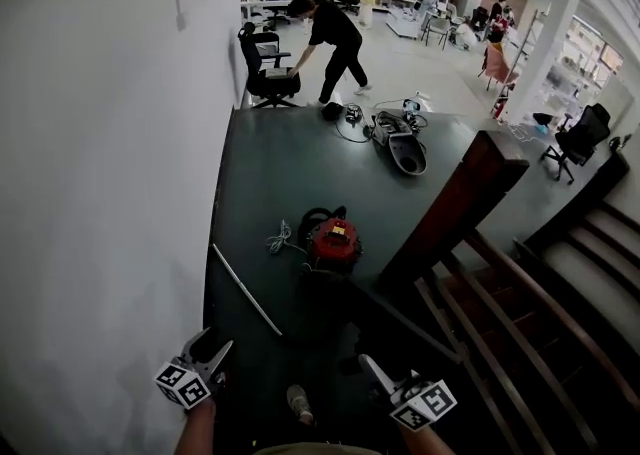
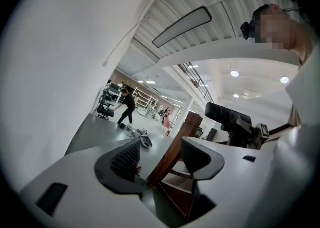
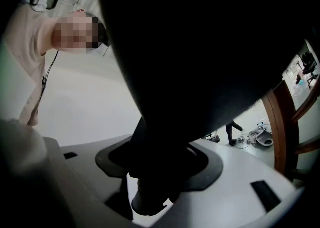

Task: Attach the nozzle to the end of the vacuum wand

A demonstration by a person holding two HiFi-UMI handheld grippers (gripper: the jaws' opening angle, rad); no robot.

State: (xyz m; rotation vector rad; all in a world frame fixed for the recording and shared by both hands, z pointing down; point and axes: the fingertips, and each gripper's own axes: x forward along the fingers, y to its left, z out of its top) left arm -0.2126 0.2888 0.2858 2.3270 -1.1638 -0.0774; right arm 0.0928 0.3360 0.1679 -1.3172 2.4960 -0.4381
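The pale wand (image 1: 245, 290) lies on the floor ahead, slanting away leftward, nearer the open, empty left gripper (image 1: 208, 348) than the right gripper (image 1: 385, 375), which grasps the black nozzle (image 3: 165, 96).

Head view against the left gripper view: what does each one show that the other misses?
Only the head view plainly shows the red vacuum and the long wand lying beside it on the dark floor. Only the left gripper view shows the ceiling light and the left gripper close up, jaws apart with nothing between them. Both show the person bending by the office chair and the wooden stair post.
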